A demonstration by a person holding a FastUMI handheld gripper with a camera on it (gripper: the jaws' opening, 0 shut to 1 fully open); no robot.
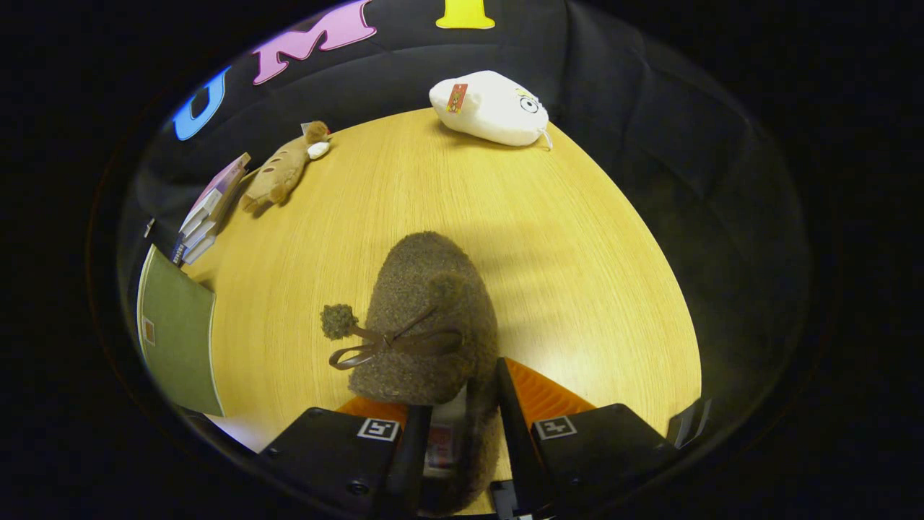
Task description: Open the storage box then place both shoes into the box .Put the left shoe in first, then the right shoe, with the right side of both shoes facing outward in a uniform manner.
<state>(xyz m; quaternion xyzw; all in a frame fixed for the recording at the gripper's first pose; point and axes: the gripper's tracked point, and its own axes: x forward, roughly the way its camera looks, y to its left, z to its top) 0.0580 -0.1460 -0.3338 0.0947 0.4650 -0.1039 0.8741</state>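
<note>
Your gripper (462, 433) is clenched on the heel of the brown fuzzy shoe (432, 318), both fingers pressing its collar, toe pointing away over the wooden table (577, 238). Left of the shoe sits the green box lid (177, 328), with stacked books (206, 213) and a tan plush (281, 170) beyond it; a white plush (491, 108) lies far past the toe. Looks like the shoe-carrying step: next swing it toward the storage box, right side outward; which shoe it is, can't tell.
</note>
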